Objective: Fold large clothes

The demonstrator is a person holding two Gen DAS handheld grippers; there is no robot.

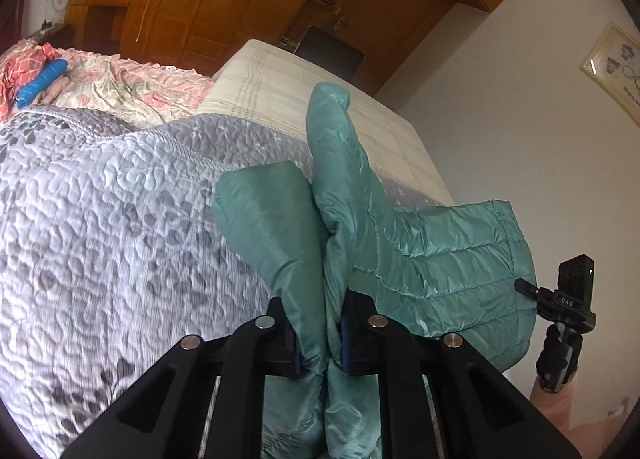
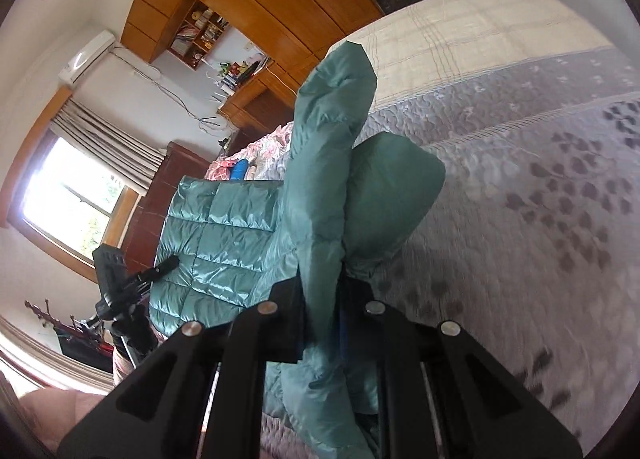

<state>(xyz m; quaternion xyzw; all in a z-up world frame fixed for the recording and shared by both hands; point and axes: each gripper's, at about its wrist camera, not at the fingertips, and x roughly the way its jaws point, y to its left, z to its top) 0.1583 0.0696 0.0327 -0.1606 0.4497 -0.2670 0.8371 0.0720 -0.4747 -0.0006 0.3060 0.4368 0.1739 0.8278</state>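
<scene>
both the left gripper [image 1: 320, 343] and right gripper [image 2: 322, 323] have fingers clamped on the teal puffer jacket [image 1: 440, 259], lifting it off the quilt [image 1: 120, 219] beyond them, probably to spread it flat.

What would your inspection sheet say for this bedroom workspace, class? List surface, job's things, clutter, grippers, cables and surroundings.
Surface: bed under a grey quilted bedspread, cream blanket beyond.
Job's things: teal puffer jacket, lifted, not flat.
Clutter: pink and blue clothes near the floral bedding.
Grippers: left hand-held gripper and right hand-held gripper each shut on jacket fabric.
Cables: wires on the wall by the desk.
Surroundings: wooden wardrobe, window, air conditioner.
</scene>
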